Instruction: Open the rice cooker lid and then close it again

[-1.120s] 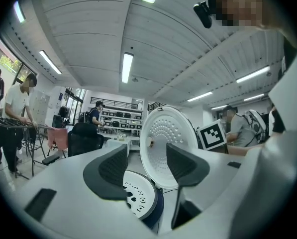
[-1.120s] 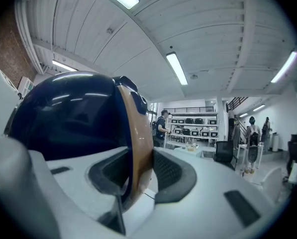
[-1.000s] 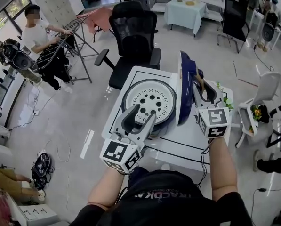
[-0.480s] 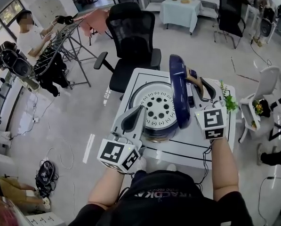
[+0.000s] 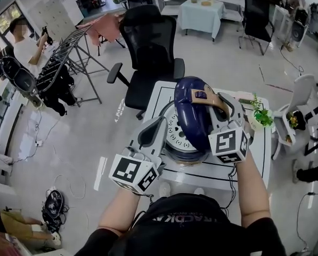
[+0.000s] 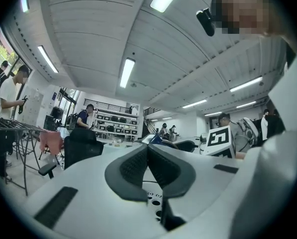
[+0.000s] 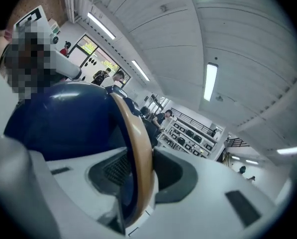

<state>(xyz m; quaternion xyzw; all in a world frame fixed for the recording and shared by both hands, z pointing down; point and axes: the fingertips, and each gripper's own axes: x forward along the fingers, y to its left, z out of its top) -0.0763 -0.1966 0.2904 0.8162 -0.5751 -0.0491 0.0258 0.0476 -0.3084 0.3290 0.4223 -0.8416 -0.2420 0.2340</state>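
Dark-blue domed rice-cooker lid tilted.
Right tongs clamp its tan curved handle; left tongs just closed together, empty.

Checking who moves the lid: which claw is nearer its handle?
Right. The right claw grips the handle; the left claw is shut and empty, apart from it, at the lid's left.
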